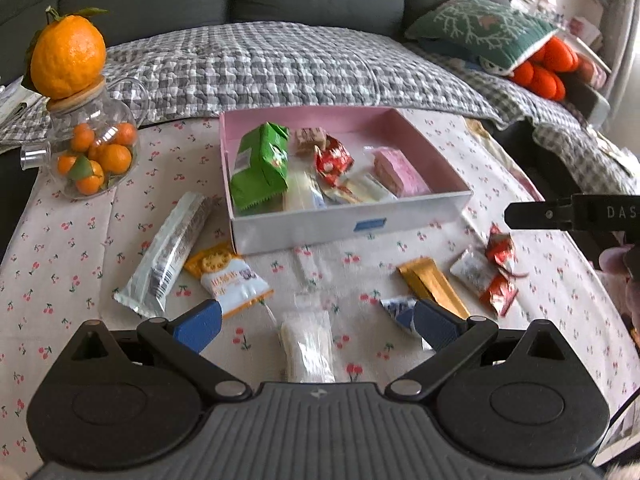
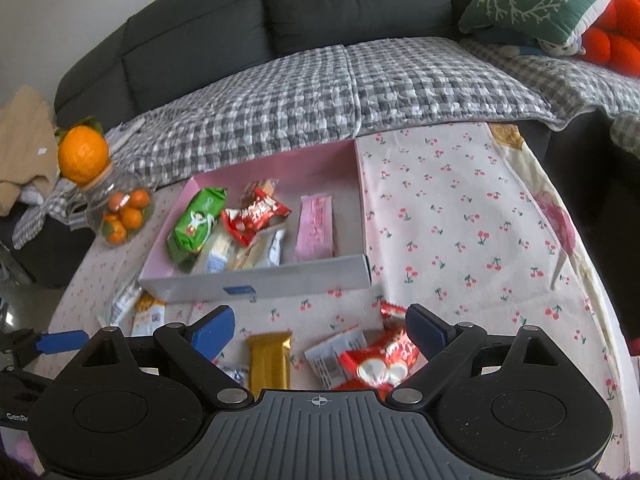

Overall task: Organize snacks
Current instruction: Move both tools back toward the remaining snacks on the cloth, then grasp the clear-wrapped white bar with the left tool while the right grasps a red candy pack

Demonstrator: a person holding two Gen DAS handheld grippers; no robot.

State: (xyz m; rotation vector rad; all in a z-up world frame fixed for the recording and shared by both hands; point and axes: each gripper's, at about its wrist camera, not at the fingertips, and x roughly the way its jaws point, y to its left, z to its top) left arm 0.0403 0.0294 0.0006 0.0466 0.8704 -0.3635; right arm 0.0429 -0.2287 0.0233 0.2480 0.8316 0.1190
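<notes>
- On the cherry-print tablecloth, right of the box, there's a big bare stretch running out to the table's edge; the left side is tighter, with a glass jar of small oranges near the corner.
- Shallow box, pink inside and pale outside, sits mid-table by the sofa edge. It holds a green packet, a red wrapper, a pink bar and some pale sachets, with free floor on its right side.
- Loose snacks lie in front of it: a silvery tube, a cracker packet, a clear crinkly pack, a gold foil bar and red wrappers.
- Left gripper hovers spread wide over the clear pack, holding nothing.
- Right gripper is wide open too, above the gold bar and red wrappers, empty.
</notes>
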